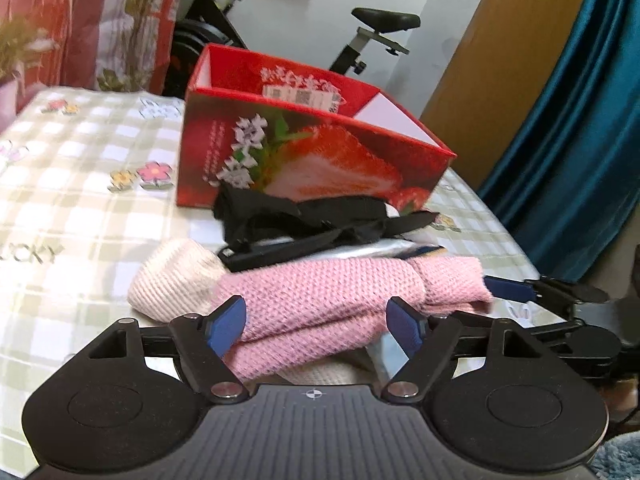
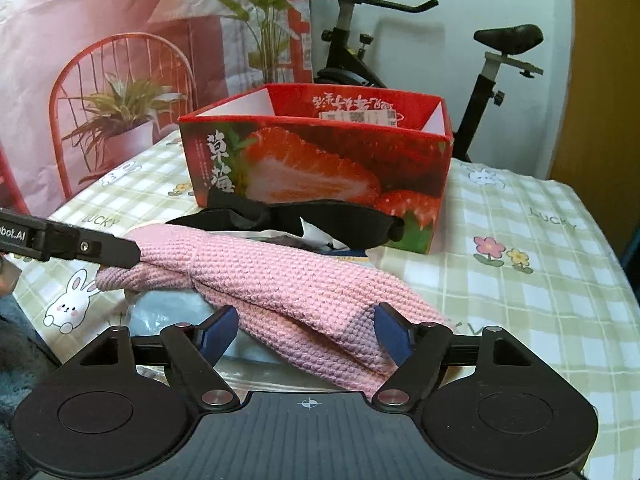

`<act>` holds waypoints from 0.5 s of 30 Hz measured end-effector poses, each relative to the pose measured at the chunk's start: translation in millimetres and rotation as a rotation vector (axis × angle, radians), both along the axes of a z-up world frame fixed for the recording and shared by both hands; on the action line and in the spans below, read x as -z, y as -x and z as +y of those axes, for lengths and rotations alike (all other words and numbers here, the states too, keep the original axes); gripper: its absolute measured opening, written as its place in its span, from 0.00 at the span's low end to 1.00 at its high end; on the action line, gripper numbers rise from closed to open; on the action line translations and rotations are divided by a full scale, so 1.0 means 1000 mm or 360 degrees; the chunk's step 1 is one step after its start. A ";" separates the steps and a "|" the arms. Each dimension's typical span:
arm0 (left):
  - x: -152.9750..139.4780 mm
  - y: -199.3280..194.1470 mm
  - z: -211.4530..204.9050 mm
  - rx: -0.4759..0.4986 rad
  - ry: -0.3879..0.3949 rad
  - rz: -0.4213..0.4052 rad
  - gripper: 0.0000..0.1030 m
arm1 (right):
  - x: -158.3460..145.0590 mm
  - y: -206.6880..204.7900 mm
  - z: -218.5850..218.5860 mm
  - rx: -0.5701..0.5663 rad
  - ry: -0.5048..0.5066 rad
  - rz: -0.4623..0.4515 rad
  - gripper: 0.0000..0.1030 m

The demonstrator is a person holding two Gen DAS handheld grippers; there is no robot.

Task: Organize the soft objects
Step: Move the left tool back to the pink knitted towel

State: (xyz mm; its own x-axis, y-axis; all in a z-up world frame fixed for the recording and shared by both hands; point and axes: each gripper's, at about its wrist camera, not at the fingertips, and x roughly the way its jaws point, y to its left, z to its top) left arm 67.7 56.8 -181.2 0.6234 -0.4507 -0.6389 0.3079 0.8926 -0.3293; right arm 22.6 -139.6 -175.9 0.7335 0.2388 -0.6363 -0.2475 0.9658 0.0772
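Left gripper [image 1: 316,330]: jaws apart, pink knitted cloth [image 1: 320,300] between them, pads not visibly pressing.
Right gripper [image 2: 306,334]: jaws apart around the same cloth's other end.
Pink knitted cloth: folded, ribbed, lying on the checked tablecloth [image 2: 520,280].
Behind: black strap [image 2: 320,216], then red strawberry box [image 2: 320,160].

One red strawberry box [image 2: 320,160], one folded pink knit cloth [image 2: 288,280], one cream knit piece [image 1: 172,276], one black strappy item [image 1: 304,216] — and two grippers — left [image 1: 318,324], right [image 2: 308,332]
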 end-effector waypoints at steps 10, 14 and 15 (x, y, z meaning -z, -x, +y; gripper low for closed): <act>0.008 0.004 -0.009 0.0110 -0.0089 -0.0041 0.81 | 0.005 -0.003 -0.006 0.0015 -0.0063 0.0022 0.64; 0.007 0.005 -0.004 0.0089 -0.0085 -0.0046 0.81 | 0.006 -0.003 -0.010 0.0036 -0.0090 0.0026 0.60; 0.008 0.004 -0.003 0.0074 -0.0086 -0.0041 0.80 | 0.006 -0.004 -0.010 0.0037 -0.0093 0.0028 0.60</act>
State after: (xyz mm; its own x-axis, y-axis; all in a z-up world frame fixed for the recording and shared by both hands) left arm 63.3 54.0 -188.9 0.6193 -0.4449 -0.6469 0.3571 0.8934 -0.2726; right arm 26.2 -149.7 -181.8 0.7283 0.2590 -0.6344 -0.2233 0.9650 0.1376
